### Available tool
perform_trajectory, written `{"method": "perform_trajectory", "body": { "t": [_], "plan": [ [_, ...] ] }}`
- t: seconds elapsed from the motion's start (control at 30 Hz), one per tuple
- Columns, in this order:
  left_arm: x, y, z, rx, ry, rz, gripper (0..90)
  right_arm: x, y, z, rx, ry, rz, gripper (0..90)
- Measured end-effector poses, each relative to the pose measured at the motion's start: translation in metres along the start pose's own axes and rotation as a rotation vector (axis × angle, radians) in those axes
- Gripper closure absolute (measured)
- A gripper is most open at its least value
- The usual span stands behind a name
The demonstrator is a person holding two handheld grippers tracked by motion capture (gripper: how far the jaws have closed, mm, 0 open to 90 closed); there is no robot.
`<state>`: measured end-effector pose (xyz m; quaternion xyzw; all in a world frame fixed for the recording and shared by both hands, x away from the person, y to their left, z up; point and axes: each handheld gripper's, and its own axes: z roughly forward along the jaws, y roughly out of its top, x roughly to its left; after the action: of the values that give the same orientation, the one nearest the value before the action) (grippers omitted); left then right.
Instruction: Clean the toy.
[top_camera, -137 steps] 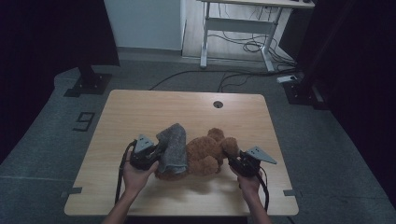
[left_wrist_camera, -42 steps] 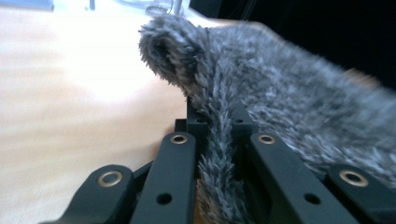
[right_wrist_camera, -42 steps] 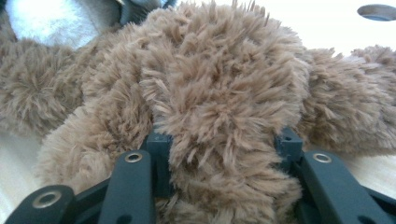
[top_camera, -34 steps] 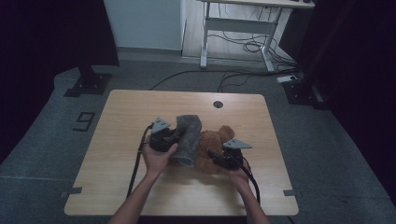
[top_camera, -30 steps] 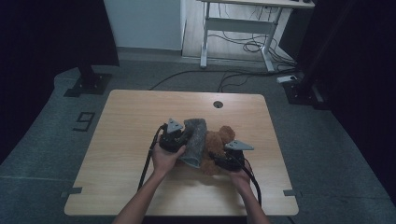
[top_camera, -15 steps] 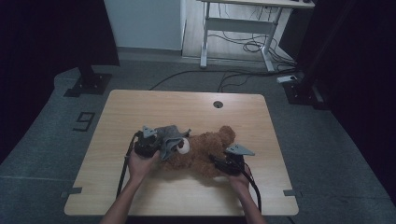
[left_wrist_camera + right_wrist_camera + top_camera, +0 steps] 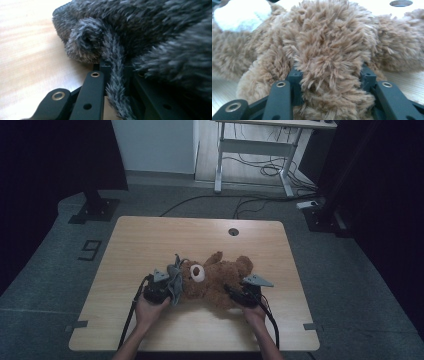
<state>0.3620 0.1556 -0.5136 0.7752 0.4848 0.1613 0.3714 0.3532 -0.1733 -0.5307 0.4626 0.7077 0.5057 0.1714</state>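
While pinning the brown teddy bear flat at lower centre of the high view, each hand working one end. Nearest, at lower left: left claw clamped together on a thin fold of the grey fuzzy cloth, probably a small garment or hat, bunched against the bear's head; in the left gripper view, a strand of that cloth nipped between the black jaws just above the table. At lower right: right claw clamped on a plush limb of the bear, fur bulging between half-parted jaws in the right gripper view, seemingly to keep the toy from sliding as the cloth gets tugged. Farther up, white muzzle facing upward, bear lying on its back across the wooden table. Beyond that, a cable hole near the far edge, then a desk frame at the upper centre.
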Motion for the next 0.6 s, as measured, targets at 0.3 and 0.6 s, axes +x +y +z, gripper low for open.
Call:
{"method": "perform_trajectory", "body": {
  "t": [0.3, 0.6],
  "plan": [
    [0.004, 0.045, -0.018, -0.164, -0.001, -0.015, 83.9, -0.007, 0.002, 0.009, -0.045, -0.021, 0.055, 51.5],
    [-0.068, 0.057, -0.052, -0.276, -0.169, 0.166, 83.6, -0.003, 0.001, 0.009, -0.043, -0.016, 0.014, 50.0]
  ]
}}
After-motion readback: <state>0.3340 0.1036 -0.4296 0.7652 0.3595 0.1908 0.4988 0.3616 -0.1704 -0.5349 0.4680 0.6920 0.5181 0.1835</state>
